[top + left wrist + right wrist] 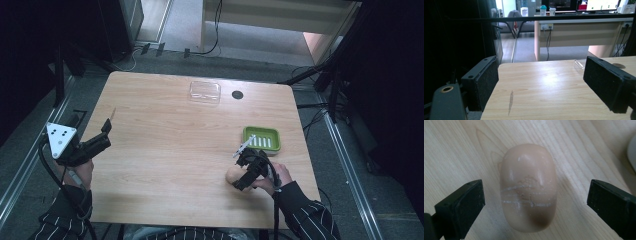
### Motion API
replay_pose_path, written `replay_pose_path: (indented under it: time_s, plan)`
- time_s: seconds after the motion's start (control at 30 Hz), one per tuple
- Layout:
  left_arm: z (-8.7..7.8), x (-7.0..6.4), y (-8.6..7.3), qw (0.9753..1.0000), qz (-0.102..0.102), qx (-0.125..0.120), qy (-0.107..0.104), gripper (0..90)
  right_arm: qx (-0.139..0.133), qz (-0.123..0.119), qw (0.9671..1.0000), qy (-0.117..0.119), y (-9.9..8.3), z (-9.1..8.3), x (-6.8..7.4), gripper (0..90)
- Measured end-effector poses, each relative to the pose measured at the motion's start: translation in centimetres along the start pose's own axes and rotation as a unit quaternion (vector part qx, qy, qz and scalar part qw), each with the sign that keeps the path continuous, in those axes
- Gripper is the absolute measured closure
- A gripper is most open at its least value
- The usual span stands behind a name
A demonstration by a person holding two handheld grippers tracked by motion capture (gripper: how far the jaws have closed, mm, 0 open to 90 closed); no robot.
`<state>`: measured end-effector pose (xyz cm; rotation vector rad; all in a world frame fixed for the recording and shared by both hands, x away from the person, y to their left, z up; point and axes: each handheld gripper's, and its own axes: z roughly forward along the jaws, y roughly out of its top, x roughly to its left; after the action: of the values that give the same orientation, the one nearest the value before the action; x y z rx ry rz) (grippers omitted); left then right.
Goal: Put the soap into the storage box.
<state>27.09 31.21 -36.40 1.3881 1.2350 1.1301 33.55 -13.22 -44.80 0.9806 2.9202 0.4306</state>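
High view: wooden table, grey floor

dim surround | table evenly lit (overhead) | glare on soap | soft focus

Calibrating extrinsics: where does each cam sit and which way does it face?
High view: above the person's table edge, looking forward and down at the table; forearms, left gripper and right gripper show.
Left gripper view: low at the table's left edge, facing across it toward a desk; own open jaws show.
Right gripper view: facing down on the soap bar; own open jaws flank it.
Shared: the soap bar shows in the high and right gripper views; the clear lid in the high and left gripper views.
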Motion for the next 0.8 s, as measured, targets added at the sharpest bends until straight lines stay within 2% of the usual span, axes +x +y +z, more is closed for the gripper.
replay_pose_path:
  time_s: [0.1, 0.43, 0.53, 0.67, 0.73, 0.8]
  plan:
    - [0.0, 0.0, 0.0, 1.0, 0.001, -0.001, 0.0, 13.5, 0.007, -0.007, 0.9999, 0.0, 0.3, 0.4, 0.0, 2.3]
    - [0.0, 0.0, 0.0, 1.0, -0.001, -0.001, 0.0, 13.5, 0.021, -0.009, 0.9997, 0.006, 0.6, 1.1, 0.1, 8.2]
    - [0.0, 0.0, 0.0, 1.0, -0.001, -0.001, 0.0, 13.5, 0.023, -0.01, 0.9996, 0.007, 0.7, 1.3, 0.2, 15.2]
    - [0.0, 0.0, 0.0, 1.0, -0.001, -0.001, 0.001, 13.5, 0.03, -0.016, 0.9994, 0.007, 0.6, 1.6, 0.2, 18.6]
    - [0.0, 0.0, 0.0, 1.0, -0.001, -0.001, 0.0, 13.5, 0.031, -0.018, 0.9993, 0.01, 0.6, 1.7, 0.3, 24.5]
    - [0.0, 0.0, 0.0, 1.0, -0.001, 0.0, 0.0, 13.5, 0.032, -0.018, 0.9992, 0.012, 0.6, 1.7, 0.3, 26.0]
